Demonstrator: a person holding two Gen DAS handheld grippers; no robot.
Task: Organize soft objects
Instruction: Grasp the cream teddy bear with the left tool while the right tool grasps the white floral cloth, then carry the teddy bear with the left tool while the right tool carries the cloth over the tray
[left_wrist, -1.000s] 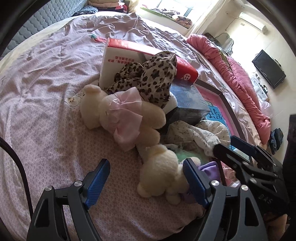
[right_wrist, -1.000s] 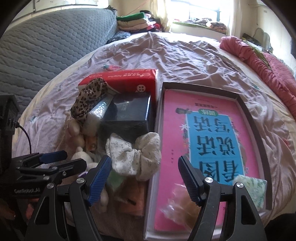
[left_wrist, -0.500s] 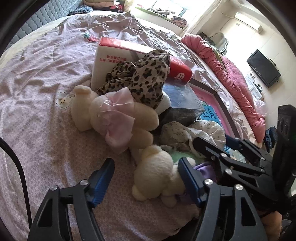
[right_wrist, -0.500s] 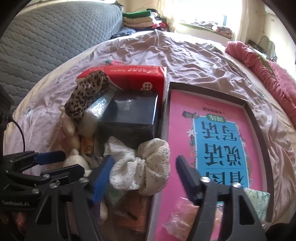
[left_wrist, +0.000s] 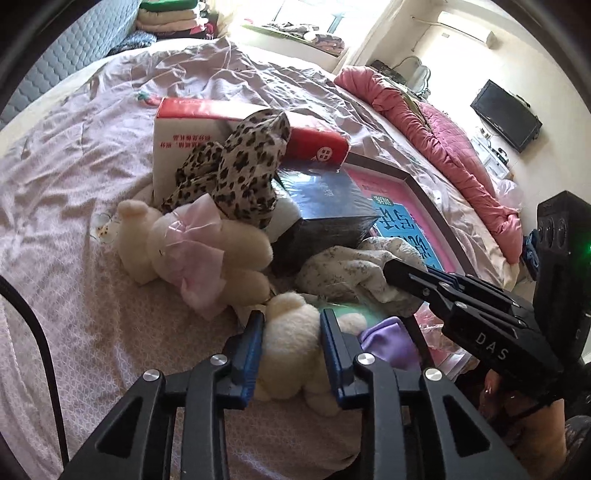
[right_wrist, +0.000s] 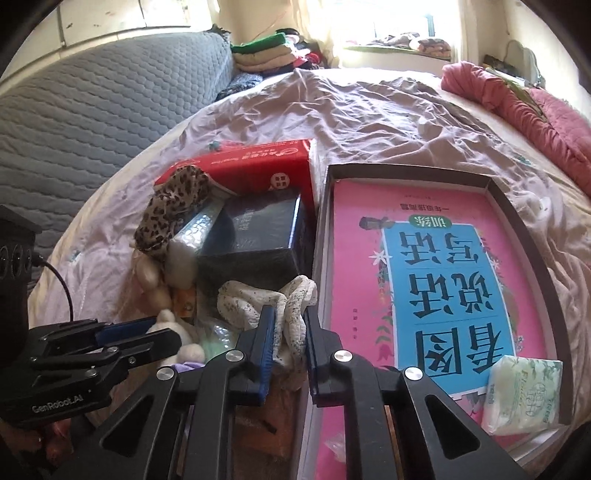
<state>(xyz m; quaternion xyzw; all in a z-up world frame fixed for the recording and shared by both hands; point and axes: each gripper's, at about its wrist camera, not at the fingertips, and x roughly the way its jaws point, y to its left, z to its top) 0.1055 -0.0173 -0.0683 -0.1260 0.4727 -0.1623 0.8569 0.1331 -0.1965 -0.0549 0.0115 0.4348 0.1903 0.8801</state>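
- While both grippers sit low over the pile at the near edge of the bed (left_wrist: 74, 229), the left gripper (left_wrist: 291, 343) has just been closing, and its blue pads now pinch the small cream plush toy (left_wrist: 291, 347) across its middle.
- The right gripper (right_wrist: 288, 332) has likewise just been closing and now pinches a fold of the white speckled scrunchie (right_wrist: 258, 299), which lies just beside the near left corner of the shallow box (right_wrist: 524, 206) holding a pink book (right_wrist: 424, 266).
- Both things look light and squashy. The plush should give under the pads and spring back, so a hold across the body seems safer than one on a limb. The scrunchie is thin cloth; a pinch through a bunched fold should carry it, though it may slip or drag its neighbours.
- Farther out lie a bigger plush with a pink bow (left_wrist: 192, 251), a leopard-print cloth (left_wrist: 240, 177), a dark box (left_wrist: 325, 206) and a red carton (left_wrist: 236, 110), all touching or overlapping.
- Hidden or unclear: the small plush's far side and head, what the purple cloth (left_wrist: 388, 336) belongs to, and the greenish item under the scrunchie.
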